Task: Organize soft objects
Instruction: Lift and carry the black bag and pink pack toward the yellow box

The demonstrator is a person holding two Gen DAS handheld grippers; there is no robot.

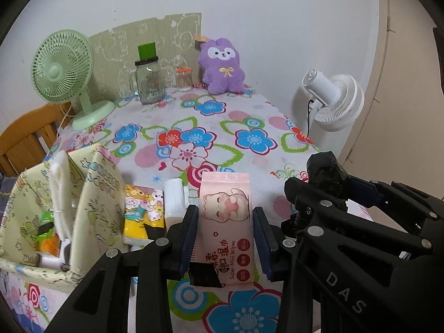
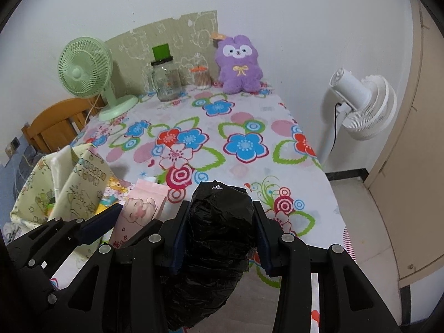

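Left gripper (image 1: 225, 238): jaws closed on the sides of the pink wipes pack (image 1: 225, 230), pads pressing both long edges. Right gripper (image 2: 220, 236): jaws part-closed around a black bag roll (image 2: 220, 222), pads against both flanks. Both loads appear clear of the table (image 2: 249, 116), at about 6 o'clock of it.

The likely step is transfer to the fabric bin (image 1: 91, 194), which stands at 9 o'clock from the wipes pack in the left wrist view. A yellow tissue pack (image 1: 141, 213) and a white roll (image 1: 174, 197) lie between pack and bin.

Procedure, as judged:
- Keep grip pressure constant; soft packs deform and slide.
- Carry each load over the bin wall before lowering.
- Deliver one load at a time; the grippers sit close together.

Orientation: the wipes pack's long axis runs along the fingers, top seam pointing to 12 o'clock, printed face up. The bag roll's long axis also runs along the fingers, its end pointing to 12 o'clock.
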